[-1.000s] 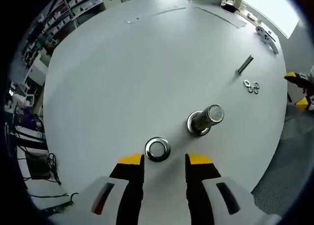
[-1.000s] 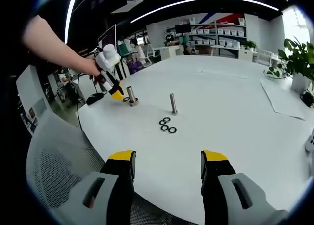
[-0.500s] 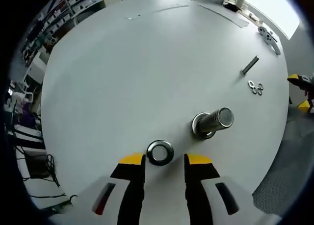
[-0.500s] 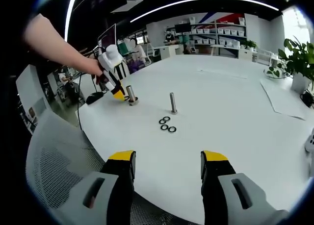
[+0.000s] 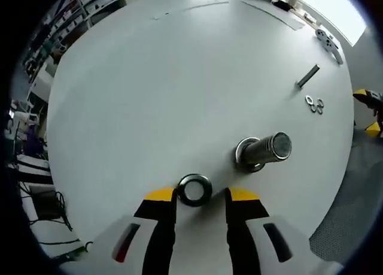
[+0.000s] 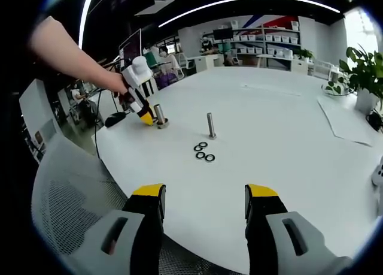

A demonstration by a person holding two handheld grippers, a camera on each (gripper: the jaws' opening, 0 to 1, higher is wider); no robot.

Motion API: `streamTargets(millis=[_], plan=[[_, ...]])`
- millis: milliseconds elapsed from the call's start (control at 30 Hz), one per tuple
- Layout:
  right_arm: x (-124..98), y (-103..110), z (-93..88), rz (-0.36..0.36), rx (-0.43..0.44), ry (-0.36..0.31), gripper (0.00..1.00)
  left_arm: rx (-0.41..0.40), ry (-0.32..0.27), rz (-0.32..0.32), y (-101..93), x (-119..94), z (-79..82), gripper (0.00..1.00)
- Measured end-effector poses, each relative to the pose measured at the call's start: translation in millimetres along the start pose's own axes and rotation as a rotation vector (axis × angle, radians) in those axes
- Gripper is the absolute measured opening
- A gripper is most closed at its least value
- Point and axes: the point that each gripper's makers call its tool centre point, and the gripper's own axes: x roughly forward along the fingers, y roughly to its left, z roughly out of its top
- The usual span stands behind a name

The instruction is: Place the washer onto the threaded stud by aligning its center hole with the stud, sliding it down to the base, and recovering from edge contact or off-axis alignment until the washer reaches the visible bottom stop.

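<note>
A steel washer (image 5: 194,190) lies flat on the white table (image 5: 167,83), right at the mouth of my left gripper (image 5: 200,196). That gripper is open, its yellow fingertips (image 5: 160,195) either side of the washer, the left one nearer to it. The threaded stud (image 5: 263,151) stands on its round base a short way to the right of the washer. In the right gripper view a hand holds the left gripper (image 6: 139,101) low beside that stud (image 6: 159,115). My right gripper (image 6: 203,194) hangs open over the near table edge with nothing between its jaws.
A second, thinner stud (image 6: 210,125) stands mid-table with three small washers (image 6: 203,152) beside it; both appear far off as the thin stud (image 5: 307,76) and the small washers (image 5: 314,103). A mesh chair (image 6: 72,215) sits below the table edge. A potted plant (image 6: 362,71) and papers lie far right.
The left gripper has crept forward, so the washer now sits at its fingertips rather than just ahead of them. Its jaws stay open. The right gripper has not moved.
</note>
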Motion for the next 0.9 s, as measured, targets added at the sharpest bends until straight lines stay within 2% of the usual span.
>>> streamTargets(millis=[267,567,900], plan=[[0.5,-0.2,-0.1,0.000,0.000,0.000,0.56,0.038,-0.001,-0.007,-4.1,-0.4,0.4,0.27],[0.3,-0.2,0.5,0.001,0.001,-0.002,0.56,0.043,-0.004,-0.006,-7.7,-1.3,-1.8,0.23],[-0.2,-0.5,1.2,-0.002,0.004,-0.007,0.56,0.016,-0.010,-0.005,-5.4,-2.3,-3.5,0.25]])
